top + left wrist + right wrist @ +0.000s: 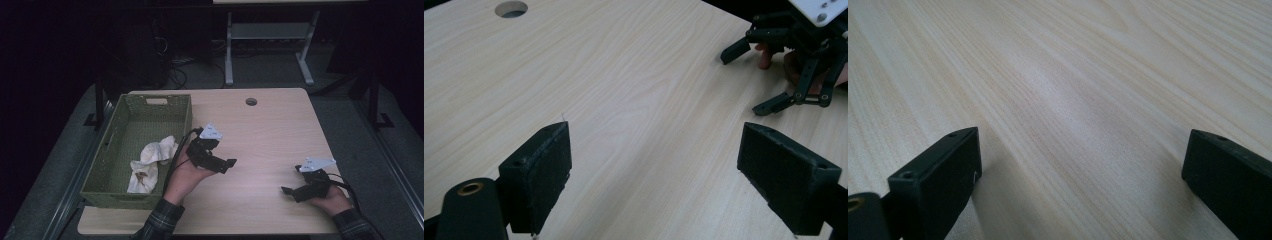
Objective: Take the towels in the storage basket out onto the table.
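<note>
On the light wooden table (270,135), my left gripper (227,165) sits just right of a green woven basket (116,186), pointing toward the right. Its jaws stand wide apart over bare wood, with nothing between them, as the left gripper view (654,175) shows. Near the table's front right corner my right gripper (288,191) points left, low over the wood. In the right gripper view (1080,170) it is open and holds nothing. The same right gripper (754,80) appears farther off in the left gripper view, held by a hand.
Crumpled white cloth or paper (150,165) lies inside the basket. A round cable hole (251,101) sits near the table's far edge. Beyond the table are another desk's white legs (229,50) and cables on the dark floor.
</note>
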